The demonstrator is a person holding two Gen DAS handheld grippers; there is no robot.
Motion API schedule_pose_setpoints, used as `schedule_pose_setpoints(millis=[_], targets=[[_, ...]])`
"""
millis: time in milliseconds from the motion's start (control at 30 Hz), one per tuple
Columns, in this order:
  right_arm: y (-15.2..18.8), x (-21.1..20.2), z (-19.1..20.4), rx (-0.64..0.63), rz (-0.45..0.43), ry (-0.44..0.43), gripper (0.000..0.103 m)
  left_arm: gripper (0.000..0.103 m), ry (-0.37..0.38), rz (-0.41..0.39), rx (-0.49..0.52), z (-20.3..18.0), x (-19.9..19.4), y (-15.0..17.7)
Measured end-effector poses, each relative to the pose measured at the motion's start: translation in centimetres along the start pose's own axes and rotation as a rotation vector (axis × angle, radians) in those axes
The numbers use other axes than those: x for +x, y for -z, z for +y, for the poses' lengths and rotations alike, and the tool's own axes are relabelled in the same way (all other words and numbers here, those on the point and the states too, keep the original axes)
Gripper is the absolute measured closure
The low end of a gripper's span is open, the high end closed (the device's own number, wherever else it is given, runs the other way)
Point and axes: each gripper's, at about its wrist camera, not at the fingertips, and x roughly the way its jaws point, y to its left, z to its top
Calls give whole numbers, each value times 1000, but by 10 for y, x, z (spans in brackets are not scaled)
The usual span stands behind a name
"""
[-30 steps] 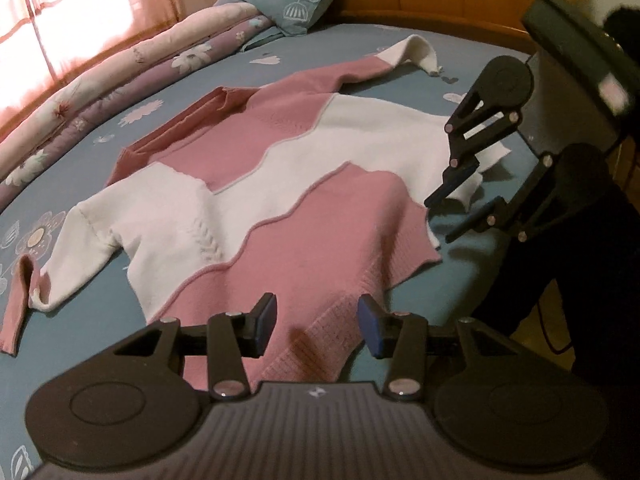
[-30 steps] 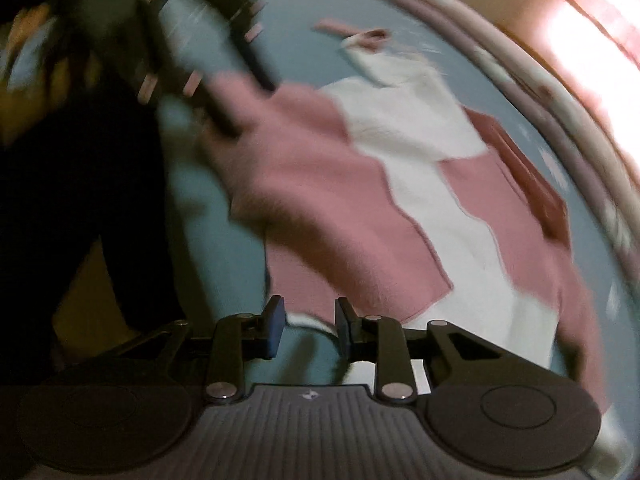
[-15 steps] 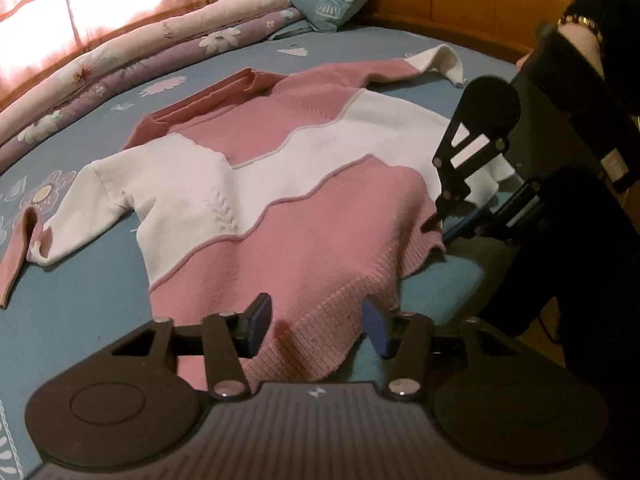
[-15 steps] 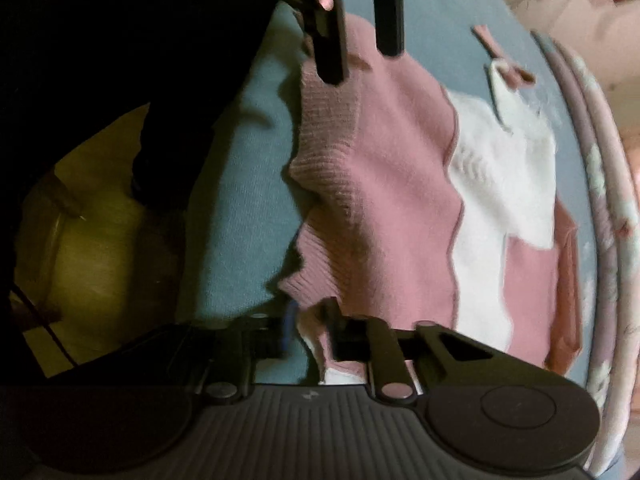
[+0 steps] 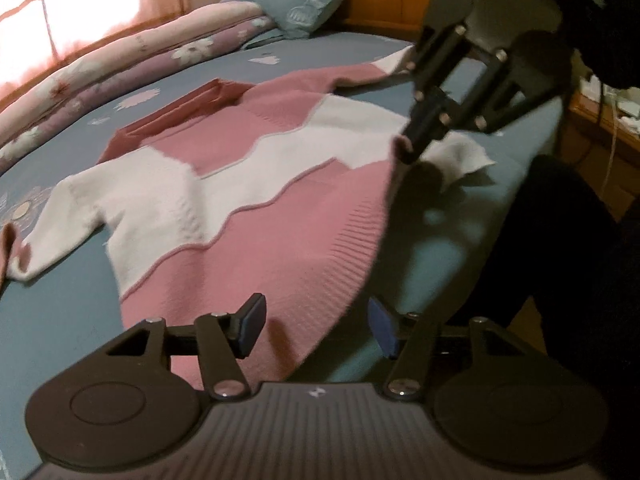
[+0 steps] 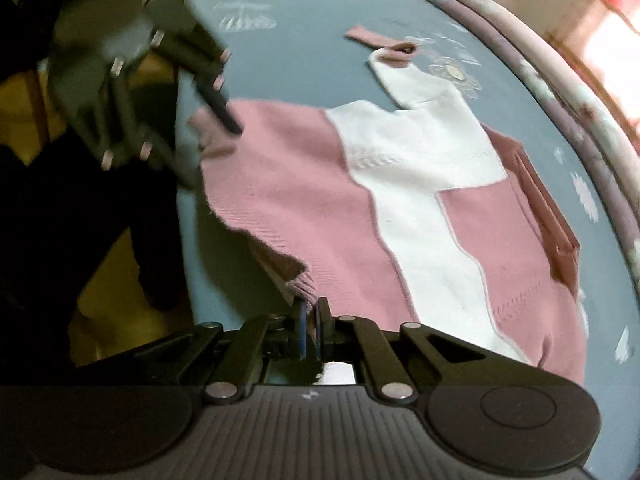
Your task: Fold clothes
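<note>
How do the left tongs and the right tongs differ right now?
The left tongs stand open over the sweater's pink hem, gripping nothing; the right tongs are shut on the hem's corner. The left tongs' jaws have just been opening, the right tongs' closing onto the knit. The hem lies flat under the left and is lifted at the right. Both point down at the bed.

light: dim, warm | source: glaring curtained window (image 5: 60, 12) | blur: motion smear on far tongs | edges: fisheye-bent
</note>
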Motion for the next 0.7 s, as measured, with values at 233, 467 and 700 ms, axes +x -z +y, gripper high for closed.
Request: schedule_pose_setpoints(millis=[233,467,700], targets=[[8,-11,-12,124,-26,-52,97,43,-4,8,-3,0,2,-2],[24,37,27,4,158,25,90,40,-8,46,-40,4,11,3],[19,27,51,-15,53,41,57,41,-46,59,-41,7,4,10]])
